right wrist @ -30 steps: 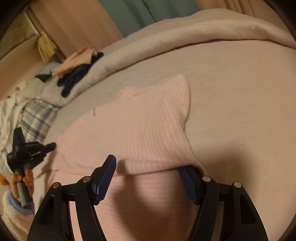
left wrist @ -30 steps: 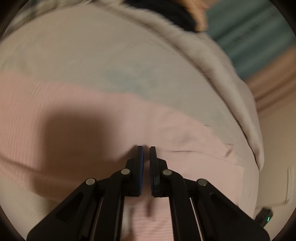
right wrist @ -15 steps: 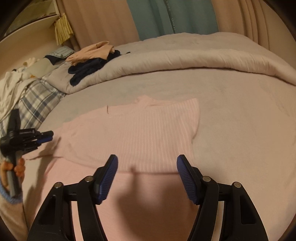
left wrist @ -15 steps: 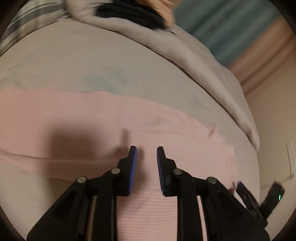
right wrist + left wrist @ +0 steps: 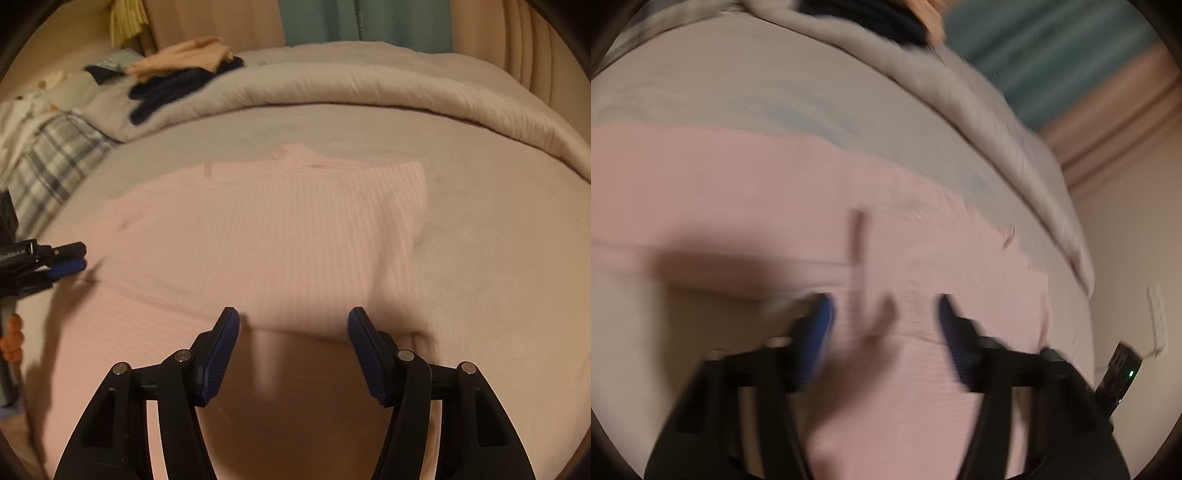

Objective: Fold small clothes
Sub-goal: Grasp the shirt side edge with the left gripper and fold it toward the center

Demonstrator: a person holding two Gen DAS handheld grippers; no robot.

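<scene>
Home bedroom, bed (image 5: 480, 258) with rumpled duvet (image 5: 369, 85), teal curtains (image 5: 369, 18), heaped clothes (image 5: 177, 74)

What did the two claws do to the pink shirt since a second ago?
The left claw was pinched shut low over the pink shirt; its jaws are opening, with nothing pinched between them now. The right claw drew back from the folded edge, its jaws closing a little but wide apart and empty. The shirt stayed folded on the bed, and the clothes pile did not move.
</scene>
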